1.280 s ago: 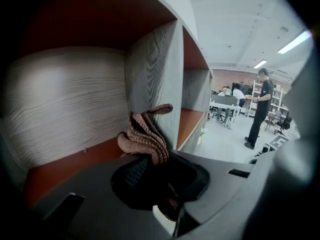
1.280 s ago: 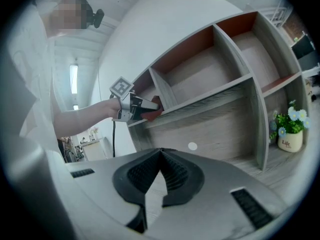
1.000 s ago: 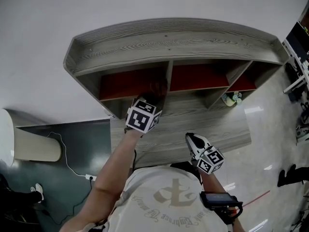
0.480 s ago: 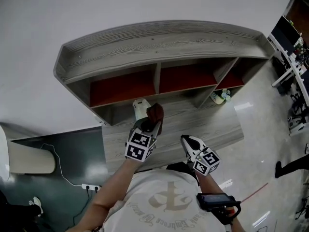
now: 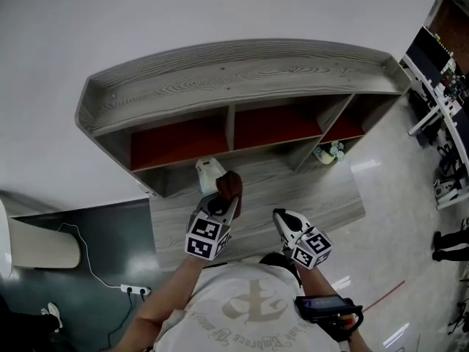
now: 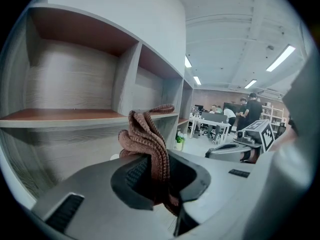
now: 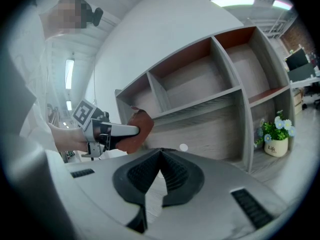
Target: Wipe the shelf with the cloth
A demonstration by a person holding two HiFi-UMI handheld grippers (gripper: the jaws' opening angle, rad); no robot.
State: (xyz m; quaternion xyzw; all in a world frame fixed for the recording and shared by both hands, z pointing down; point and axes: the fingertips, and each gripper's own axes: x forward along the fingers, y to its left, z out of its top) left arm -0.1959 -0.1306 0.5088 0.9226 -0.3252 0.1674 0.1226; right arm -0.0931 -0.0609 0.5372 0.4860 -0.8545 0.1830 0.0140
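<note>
Hard to make out: we cannot identify the white thing (image 5: 209, 173) just before the shelf's (image 5: 242, 75) left compartment.
Left gripper (image 6: 157, 179): held out toward the shelf, its jaws are clamped on the brown cloth (image 6: 147, 139). The cloth stands bunched above them, near the left divider.
Right gripper (image 7: 160, 171): its jaws are pressed together on nothing, and it sits right of the cloth, farther from the shelf.
Room: the shelf's ledge runs wide on both sides, with a flower pot (image 7: 272, 139) at its right end.

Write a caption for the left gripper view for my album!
The left gripper pinches a bunched brown cloth, held up in front of the grey wooden shelf.
</note>
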